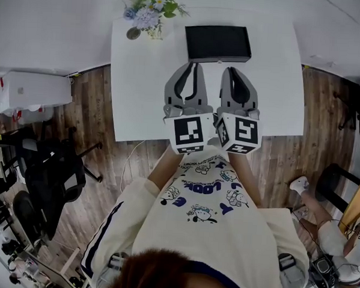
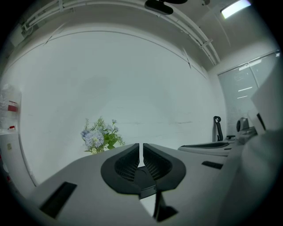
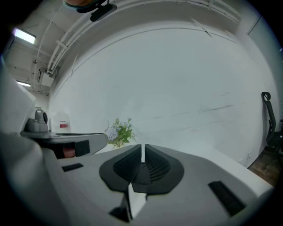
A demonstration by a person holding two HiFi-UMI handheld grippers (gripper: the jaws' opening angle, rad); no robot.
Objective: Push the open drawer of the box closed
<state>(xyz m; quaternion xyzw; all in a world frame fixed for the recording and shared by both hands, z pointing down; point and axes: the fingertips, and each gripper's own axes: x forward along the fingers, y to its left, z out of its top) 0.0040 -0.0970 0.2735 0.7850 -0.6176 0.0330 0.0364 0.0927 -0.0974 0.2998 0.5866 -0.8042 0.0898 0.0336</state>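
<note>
Holding both grippers side by side over the white table (image 1: 140, 96), box ahead at twelve o'clock.

Item: left gripper (image 1: 192, 66) (image 2: 141, 152) and right gripper (image 1: 229, 69) (image 3: 143, 153), each with jaws drawn together to a thin slit and nothing between them. Closed tips probably suit a blunt push better than a grasp. Black box (image 1: 218, 43): at the table's far edge, just beyond the tips and apart from them. Whether its drawer stands out cannot be told from above. Flowers (image 1: 152, 9) (image 2: 99, 137) (image 3: 119, 131): eleven o'clock, clear of the path. Both gripper views look at the wall (image 2: 132, 79), not the box, so the push appears not yet begun.
</note>
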